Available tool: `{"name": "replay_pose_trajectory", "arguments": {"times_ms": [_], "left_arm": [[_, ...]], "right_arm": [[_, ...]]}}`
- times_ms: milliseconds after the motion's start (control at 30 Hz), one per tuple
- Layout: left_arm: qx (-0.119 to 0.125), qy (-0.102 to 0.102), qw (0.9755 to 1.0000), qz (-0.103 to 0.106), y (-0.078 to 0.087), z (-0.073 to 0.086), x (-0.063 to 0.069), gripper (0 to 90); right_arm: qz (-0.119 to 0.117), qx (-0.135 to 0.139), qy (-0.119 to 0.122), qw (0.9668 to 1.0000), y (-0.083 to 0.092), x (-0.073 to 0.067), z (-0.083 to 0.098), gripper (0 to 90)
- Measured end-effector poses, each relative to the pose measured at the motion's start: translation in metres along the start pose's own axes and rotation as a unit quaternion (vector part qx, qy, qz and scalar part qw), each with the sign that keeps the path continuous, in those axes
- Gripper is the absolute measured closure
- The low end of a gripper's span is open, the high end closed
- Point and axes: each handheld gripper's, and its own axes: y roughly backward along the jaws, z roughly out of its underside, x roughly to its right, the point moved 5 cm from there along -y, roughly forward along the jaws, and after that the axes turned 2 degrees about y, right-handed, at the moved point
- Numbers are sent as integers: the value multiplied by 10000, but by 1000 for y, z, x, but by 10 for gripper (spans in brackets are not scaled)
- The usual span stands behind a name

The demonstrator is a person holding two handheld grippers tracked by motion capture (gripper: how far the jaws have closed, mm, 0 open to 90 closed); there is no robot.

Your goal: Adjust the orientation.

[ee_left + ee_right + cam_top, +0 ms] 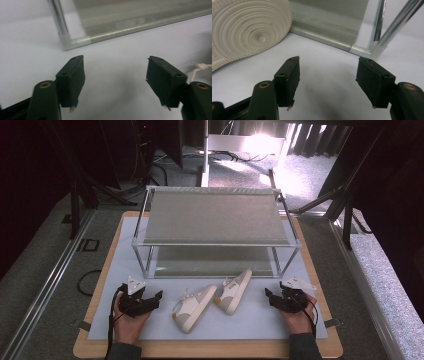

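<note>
Shoes, two white ones, lie side by side on the pale mat of the tabletop (100, 340) in the high view: the left shoe (194, 308) sits nearer the person, and the right shoe (234, 290) lies tipped on its side just beside it, its toe near the front of a two-tier metal rack (215, 227). The left gripper (150, 301) rests on the mat left of the shoes, the right gripper (270, 298) right of them, each in a hand and apart from the shoes.

Left gripper view: the left gripper (115, 75) stands released, its jaws wide with bare mat between them. A corner post and the lower shelf edge of the rack (82, 40) lie ahead, and a white shoelace (197, 68) shows at the right edge.

Right gripper view: the right gripper (328, 72) is likewise released, nothing between the jaws. The ribbed sole of the right shoe (247, 27) faces the camera at upper left, and the rack's corner (372, 47) stands ahead at right.
</note>
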Motion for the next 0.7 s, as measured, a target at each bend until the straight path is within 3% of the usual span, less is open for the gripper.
{"name": "replay_pose_trajectory", "arguments": {"times_ms": [133,400,700], "left_arm": [[216,-85,9996,150,6,-3,4,335],[255,-170,9989,356,10,-6,11,382],[308,-312,9973,584,19,-14,24,410]], "right_arm": [[-10,44,36,10000,4,-4,-2,364],[-162,138,206,9996,10,-17,-12,384],[-492,274,412,9976,16,-38,-27,436]]}}
